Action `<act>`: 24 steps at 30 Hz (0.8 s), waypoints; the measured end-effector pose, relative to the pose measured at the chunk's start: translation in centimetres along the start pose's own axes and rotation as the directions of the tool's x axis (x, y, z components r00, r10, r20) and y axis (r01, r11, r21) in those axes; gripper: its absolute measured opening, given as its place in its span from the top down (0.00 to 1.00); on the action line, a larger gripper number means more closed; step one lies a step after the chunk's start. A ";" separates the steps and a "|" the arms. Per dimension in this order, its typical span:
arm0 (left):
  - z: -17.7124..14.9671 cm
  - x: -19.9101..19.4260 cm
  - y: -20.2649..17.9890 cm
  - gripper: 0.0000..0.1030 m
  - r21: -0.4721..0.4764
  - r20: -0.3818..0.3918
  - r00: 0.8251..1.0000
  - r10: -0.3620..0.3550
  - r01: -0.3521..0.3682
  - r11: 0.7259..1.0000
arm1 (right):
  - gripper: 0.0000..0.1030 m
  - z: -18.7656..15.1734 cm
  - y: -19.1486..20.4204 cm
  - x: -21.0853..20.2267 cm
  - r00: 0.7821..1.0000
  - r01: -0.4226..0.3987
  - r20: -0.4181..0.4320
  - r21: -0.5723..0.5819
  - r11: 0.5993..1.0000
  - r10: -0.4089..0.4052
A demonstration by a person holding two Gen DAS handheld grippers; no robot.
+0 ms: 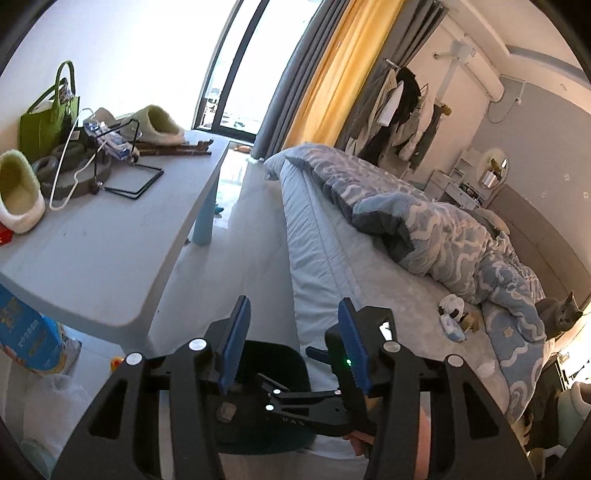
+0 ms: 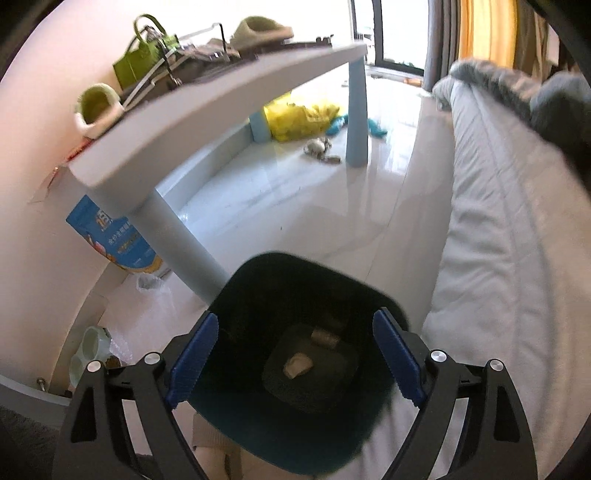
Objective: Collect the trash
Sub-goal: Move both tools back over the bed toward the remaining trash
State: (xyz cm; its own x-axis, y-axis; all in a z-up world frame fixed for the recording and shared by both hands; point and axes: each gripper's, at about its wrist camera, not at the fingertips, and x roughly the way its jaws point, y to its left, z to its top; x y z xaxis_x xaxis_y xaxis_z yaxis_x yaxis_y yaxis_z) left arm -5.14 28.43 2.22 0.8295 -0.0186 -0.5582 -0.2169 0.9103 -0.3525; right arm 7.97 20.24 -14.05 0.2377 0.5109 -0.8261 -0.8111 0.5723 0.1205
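Trash scraps [image 2: 297,365] in dark bin [image 2: 295,435] directly below right gripper's [image 2: 295,360] wide-open, empty fingers [image 2: 194,354].

Home bedroom, unmade bed [image 1: 369,266], curtains [image 1: 325,74], hung clothes [image 1: 402,110], cat [image 1: 559,317]

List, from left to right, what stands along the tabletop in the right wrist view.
Near slipper → green bag → far slipper, all on the table.

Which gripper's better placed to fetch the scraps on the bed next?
Probably left. The left gripper faces the scraps on the bed, jaws empty; the right gripper points down into the bin.
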 end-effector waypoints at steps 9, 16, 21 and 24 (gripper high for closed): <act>0.5 1.0 -2.6 0.44 0.037 0.008 1.000 0.007 -0.007 0.999 | 0.16 0.2 -2.9 -6.5 0.993 0.041 0.115 0.003 0.999 -0.041; 0.2 2.3 -5.2 0.40 0.061 -0.005 1.000 -0.009 0.009 0.998 | 0.16 -0.8 -6.3 -11.0 0.981 0.082 0.170 0.045 0.996 -0.089; -0.3 3.4 -7.6 0.36 0.110 -0.017 1.000 -0.010 0.012 0.994 | 0.16 -1.9 -8.6 -13.3 0.975 0.105 0.189 0.081 0.991 -0.119; -0.6 4.3 -8.8 0.33 0.129 -0.034 0.999 -0.012 0.016 0.991 | 0.16 -2.7 -10.0 -14.4 0.971 0.123 0.193 0.093 0.988 -0.139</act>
State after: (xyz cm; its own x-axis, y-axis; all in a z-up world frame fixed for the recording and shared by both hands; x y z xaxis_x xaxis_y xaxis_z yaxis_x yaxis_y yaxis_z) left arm 0.03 20.10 2.50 0.8140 -0.0432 -0.5793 -0.1353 0.9557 -0.2613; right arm 11.15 5.43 -4.86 0.4467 0.5409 -0.7127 -0.7224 0.6880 0.0693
